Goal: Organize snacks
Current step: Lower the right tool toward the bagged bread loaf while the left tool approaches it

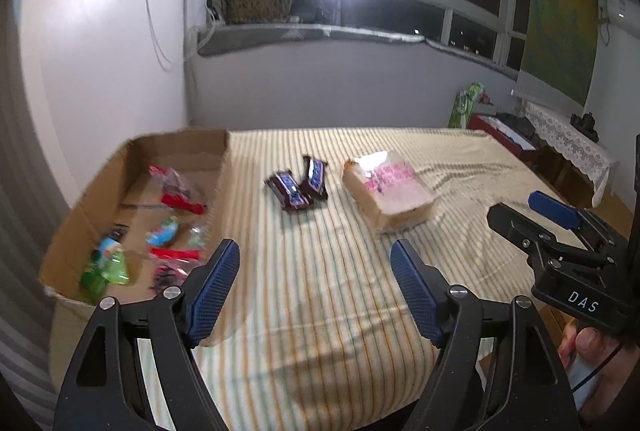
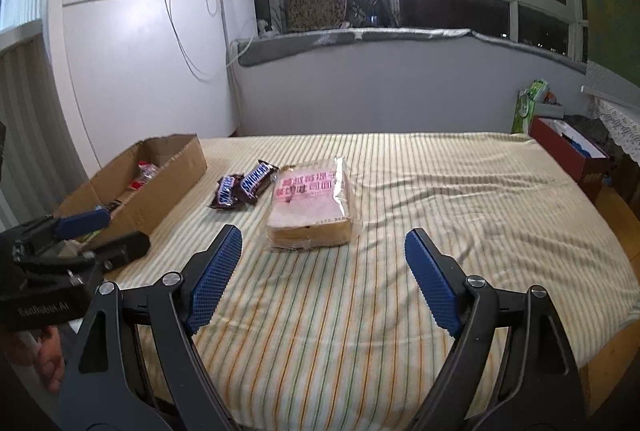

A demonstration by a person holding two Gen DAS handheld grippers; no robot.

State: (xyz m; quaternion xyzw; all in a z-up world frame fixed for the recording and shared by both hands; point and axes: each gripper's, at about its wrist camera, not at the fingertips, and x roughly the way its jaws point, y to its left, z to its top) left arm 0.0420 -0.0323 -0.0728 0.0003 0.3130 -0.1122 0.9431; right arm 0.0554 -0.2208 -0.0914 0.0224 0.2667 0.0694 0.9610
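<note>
Right tool (image 2: 318,279) hovering nearest, jaws spread wide and grasping nothing, pointing straight at the bread pack (image 2: 312,209). Left tool (image 1: 314,289) likewise released and empty, sitting just right of the cardboard box (image 1: 80,215). Bread pack lying flat on the striped bedspread (image 2: 440,231), right of the box, long axis running away from the right tool; clear wrapper, pink printed label, pale sliced loaf showing at the near end. Two dark chocolate bars (image 2: 244,187) lying between box and bread, touching each other, probably falling to the left tool. Box already holding several bright wrapped snacks (image 1: 168,231).
</note>
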